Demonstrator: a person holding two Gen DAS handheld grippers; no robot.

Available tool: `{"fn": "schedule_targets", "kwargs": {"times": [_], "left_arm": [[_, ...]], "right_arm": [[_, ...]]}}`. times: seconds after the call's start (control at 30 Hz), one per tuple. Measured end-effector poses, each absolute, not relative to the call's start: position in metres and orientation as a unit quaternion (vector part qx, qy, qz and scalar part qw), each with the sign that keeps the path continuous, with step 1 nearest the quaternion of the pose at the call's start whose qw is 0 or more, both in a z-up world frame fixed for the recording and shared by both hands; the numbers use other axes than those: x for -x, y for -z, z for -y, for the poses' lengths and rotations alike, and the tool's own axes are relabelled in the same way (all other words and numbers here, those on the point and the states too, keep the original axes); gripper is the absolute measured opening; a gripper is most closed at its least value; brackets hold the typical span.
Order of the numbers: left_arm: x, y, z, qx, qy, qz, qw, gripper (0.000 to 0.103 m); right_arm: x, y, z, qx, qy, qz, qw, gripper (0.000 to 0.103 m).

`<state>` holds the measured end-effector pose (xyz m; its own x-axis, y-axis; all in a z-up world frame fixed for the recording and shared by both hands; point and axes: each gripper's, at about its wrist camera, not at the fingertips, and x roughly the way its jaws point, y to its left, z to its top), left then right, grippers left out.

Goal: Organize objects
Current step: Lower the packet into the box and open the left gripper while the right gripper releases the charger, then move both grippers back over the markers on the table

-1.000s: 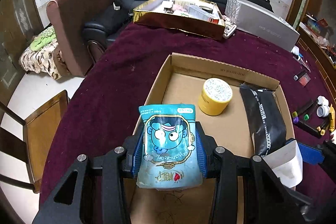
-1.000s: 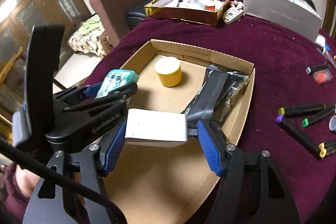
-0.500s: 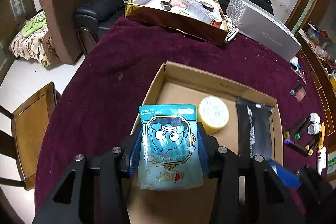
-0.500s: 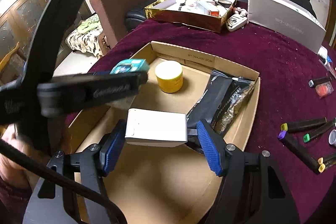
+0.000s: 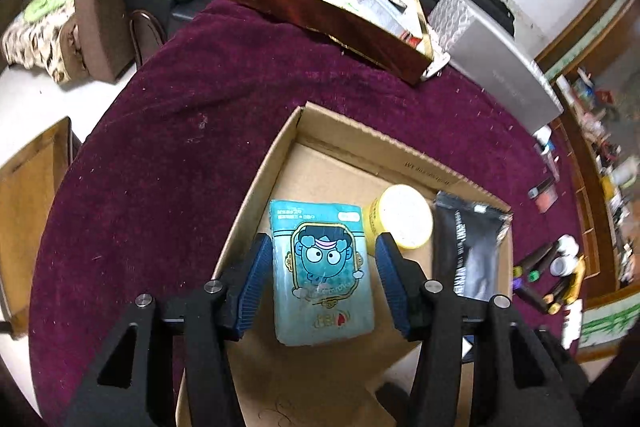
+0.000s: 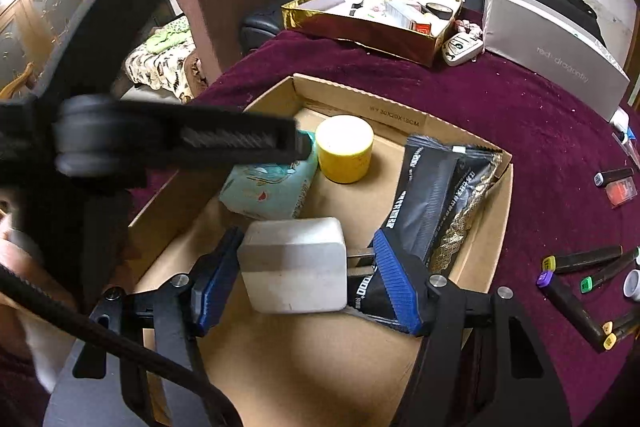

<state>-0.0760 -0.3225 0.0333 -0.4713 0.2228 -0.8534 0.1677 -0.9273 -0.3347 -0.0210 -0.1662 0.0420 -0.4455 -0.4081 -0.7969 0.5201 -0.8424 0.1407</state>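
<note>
We are looking at the blue cartoon snack pouch [image 5: 322, 273] lying in the cardboard box [image 5: 264, 171], beside the yellow tub [image 5: 404, 223]. Our left gripper [image 5: 322, 283] is spreading its fingers clear of the pouch. Our right gripper [image 6: 308, 271] is standing apart around the white block [image 6: 294, 265], touching only the left pad, near the black packet [image 6: 436, 195].
</note>
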Motion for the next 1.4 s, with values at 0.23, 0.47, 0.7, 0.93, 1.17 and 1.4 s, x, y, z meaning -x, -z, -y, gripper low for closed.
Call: {"fn": "schedule_targets", "kwargs": {"times": [0.23,0.47,0.7,0.93,1.17,1.4], "left_arm": [[0.053,-0.060,0.342,0.469,-0.855,0.220,0.005,0.051],[0.019,-0.085,0.352,0.427,-0.877,0.221,-0.007,0.052],[-0.006,-0.087,0.311,0.416,-0.894,0.167,0.007,0.056],[-0.038,-0.084,0.245,0.418,-0.899,0.117,0.061,0.056],[-0.056,-0.080,0.173,0.441,-0.882,0.113,0.119,0.060],[-0.071,-0.045,0.096,0.490,-0.856,0.056,0.158,0.060]], "right_arm": [[0.022,-0.063,0.151,-0.433,0.855,-0.019,0.286,0.068],[0.015,-0.105,0.114,-0.398,0.870,0.043,0.287,0.073],[0.008,-0.103,0.043,-0.401,0.883,0.082,0.229,0.073],[-0.016,-0.086,-0.081,-0.406,0.893,0.146,0.129,0.073],[-0.043,-0.075,-0.202,-0.402,0.892,0.207,0.031,0.073],[-0.050,-0.059,-0.267,-0.412,0.880,0.238,-0.012,0.073]]}}
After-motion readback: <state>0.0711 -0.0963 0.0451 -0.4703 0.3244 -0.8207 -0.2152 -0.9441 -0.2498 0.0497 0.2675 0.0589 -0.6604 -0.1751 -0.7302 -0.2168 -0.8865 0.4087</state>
